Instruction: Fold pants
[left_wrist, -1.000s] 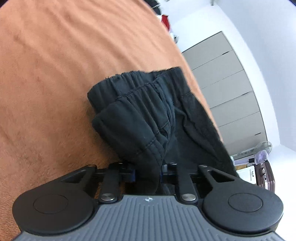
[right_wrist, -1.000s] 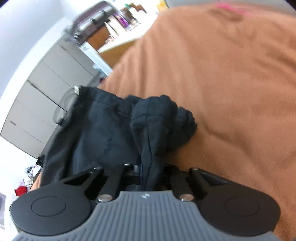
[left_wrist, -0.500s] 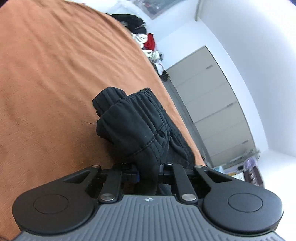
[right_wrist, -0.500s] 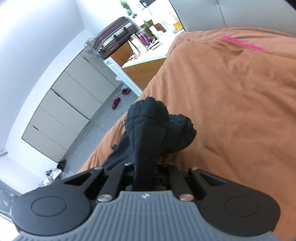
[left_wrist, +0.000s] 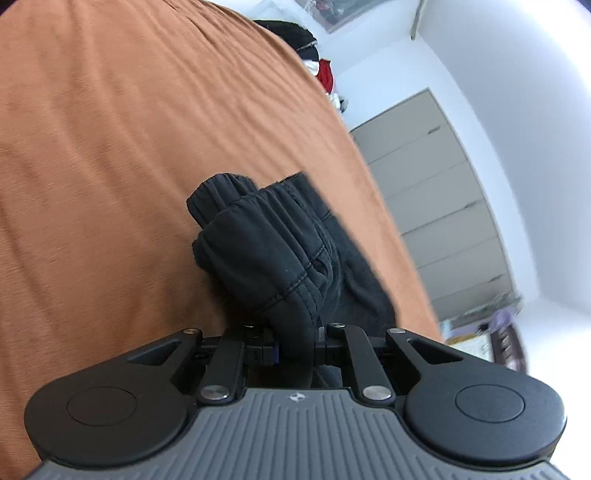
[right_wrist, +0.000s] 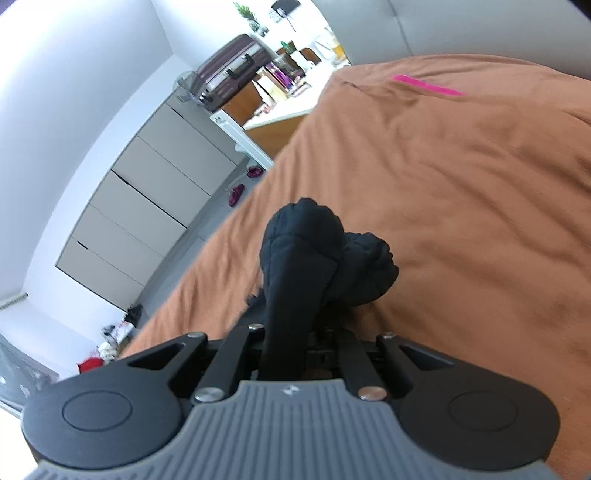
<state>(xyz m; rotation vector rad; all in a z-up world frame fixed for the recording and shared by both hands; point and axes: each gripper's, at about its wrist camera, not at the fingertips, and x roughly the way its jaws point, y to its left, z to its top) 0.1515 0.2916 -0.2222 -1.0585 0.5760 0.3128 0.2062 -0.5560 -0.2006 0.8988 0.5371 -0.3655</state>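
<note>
The black pants (left_wrist: 273, 254) are bunched and held up over an orange-brown bedspread (left_wrist: 129, 166). My left gripper (left_wrist: 295, 343) is shut on a fold of the pants near the elastic waistband, and the cloth hides its fingertips. My right gripper (right_wrist: 295, 343) is shut on another bunched part of the black pants (right_wrist: 306, 266), which rises in a rounded lump in front of it. The rest of the garment hangs down out of sight below both grippers.
The bedspread (right_wrist: 461, 192) fills most of both views, with a pink strip (right_wrist: 424, 85) lying on it far off. Grey drawer cabinets (right_wrist: 147, 214) stand beside the bed. A suitcase (right_wrist: 229, 70) and cluttered desk are beyond. Clothes lie on the floor (left_wrist: 317, 62).
Both grippers have lifted the pants off the bed. The spread cloth seen a second ago now hangs bunched below them, and more of the room shows.
</note>
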